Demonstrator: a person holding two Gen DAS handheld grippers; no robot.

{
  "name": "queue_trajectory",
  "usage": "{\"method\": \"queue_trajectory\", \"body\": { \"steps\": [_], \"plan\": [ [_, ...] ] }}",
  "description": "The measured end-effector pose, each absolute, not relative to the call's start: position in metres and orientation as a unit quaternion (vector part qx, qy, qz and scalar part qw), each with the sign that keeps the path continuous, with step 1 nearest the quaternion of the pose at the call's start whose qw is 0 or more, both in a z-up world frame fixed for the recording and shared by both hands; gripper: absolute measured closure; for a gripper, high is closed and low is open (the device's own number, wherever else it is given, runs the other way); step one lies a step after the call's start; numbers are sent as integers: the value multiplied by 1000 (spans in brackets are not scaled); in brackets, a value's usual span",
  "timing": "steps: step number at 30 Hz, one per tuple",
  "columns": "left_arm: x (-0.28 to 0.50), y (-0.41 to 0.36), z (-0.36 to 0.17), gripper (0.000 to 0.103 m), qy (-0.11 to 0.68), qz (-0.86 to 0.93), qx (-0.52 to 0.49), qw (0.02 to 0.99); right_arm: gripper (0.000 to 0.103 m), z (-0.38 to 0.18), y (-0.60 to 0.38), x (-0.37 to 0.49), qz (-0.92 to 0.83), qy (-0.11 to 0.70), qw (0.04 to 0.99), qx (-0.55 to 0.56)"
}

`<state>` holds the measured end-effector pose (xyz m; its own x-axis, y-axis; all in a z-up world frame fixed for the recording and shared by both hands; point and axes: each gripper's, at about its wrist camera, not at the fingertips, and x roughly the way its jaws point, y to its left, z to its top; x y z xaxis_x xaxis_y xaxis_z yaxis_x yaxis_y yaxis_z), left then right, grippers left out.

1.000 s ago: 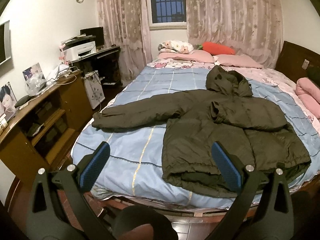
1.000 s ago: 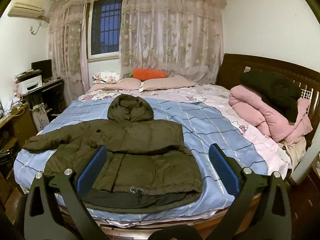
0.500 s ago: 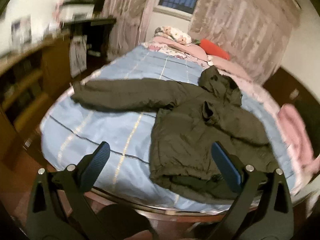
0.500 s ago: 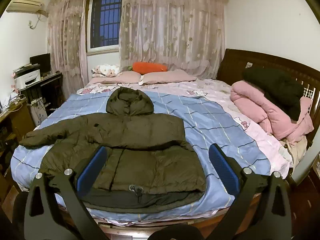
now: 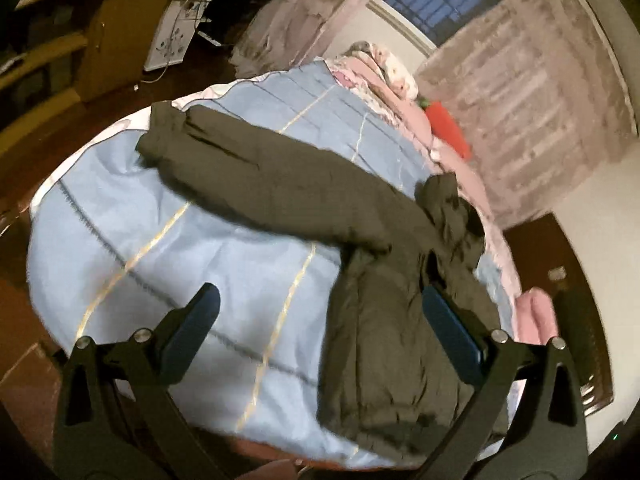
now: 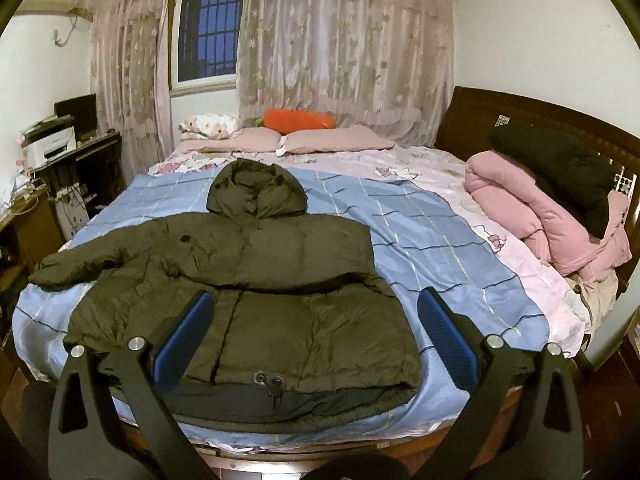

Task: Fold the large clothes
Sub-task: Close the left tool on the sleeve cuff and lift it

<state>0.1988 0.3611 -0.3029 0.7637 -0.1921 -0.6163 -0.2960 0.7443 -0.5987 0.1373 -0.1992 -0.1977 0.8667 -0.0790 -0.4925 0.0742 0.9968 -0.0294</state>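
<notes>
A dark olive hooded puffer jacket (image 6: 256, 288) lies flat on the blue checked bedspread (image 6: 420, 240), hood toward the pillows. One sleeve (image 5: 248, 176) stretches out to the bed's left edge; the other is folded across the chest. My left gripper (image 5: 320, 328) is open and empty, above the bedspread left of the jacket's body (image 5: 384, 344), tilted. My right gripper (image 6: 316, 336) is open and empty, above the jacket's hem near the foot of the bed.
A pink quilt (image 6: 536, 216) with a black garment (image 6: 560, 168) on it lies at the right by the wooden headboard (image 6: 520, 112). Pillows (image 6: 332, 140) and an orange cushion (image 6: 300, 120) lie at the far end. A wooden cabinet (image 5: 112, 24) and a desk (image 6: 72, 160) stand left of the bed.
The left gripper has swung left and forward over the bed and tilted, so the outstretched sleeve now fills its view. The right gripper has moved slightly closer to the jacket. Both stay open.
</notes>
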Motion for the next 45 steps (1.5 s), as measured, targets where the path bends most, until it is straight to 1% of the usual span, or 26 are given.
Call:
{"method": "queue_trajectory", "body": {
  "steps": [4,13,19,22,25,26,27,28,29,30,33,34,38,45],
  "plan": [
    [223,385,-320,2,327,44,-388,860,1,-206,-197,146,-38,265,964,-13],
    [278,434,-377,2,338,68,-459,819,1,-221,-197,165,-41,281,959,-14],
    [307,443,-403,4,353,84,-466,807,1,-225,-199,174,-45,283,958,-6],
    [315,453,-413,13,349,93,-481,799,1,-222,-202,175,-50,278,959,-5],
    [322,457,-414,29,346,103,-481,799,1,-220,-206,176,-53,275,960,-8],
    [327,458,-415,43,352,104,-477,799,1,-220,-207,175,-55,275,960,-8],
    [330,458,-416,59,357,105,-475,798,1,-219,-209,175,-56,274,960,-8],
    [334,458,-417,68,361,104,-474,796,1,-219,-211,175,-58,275,960,-7],
    [337,458,-417,83,365,103,-473,795,1,-220,-212,175,-59,276,959,-6],
    [339,458,-416,89,367,104,-470,796,1,-220,-214,174,-60,277,959,-3],
    [346,451,-396,97,365,116,-427,819,1,-221,-218,172,-59,278,959,1],
    [347,447,-386,98,364,118,-405,830,1,-220,-218,172,-59,277,959,1],
    [356,420,-330,100,348,120,-304,879,1,-218,-224,167,-56,270,961,11],
    [376,357,-238,100,310,106,-159,931,1,-219,-241,152,-53,260,964,36]
  ]
}}
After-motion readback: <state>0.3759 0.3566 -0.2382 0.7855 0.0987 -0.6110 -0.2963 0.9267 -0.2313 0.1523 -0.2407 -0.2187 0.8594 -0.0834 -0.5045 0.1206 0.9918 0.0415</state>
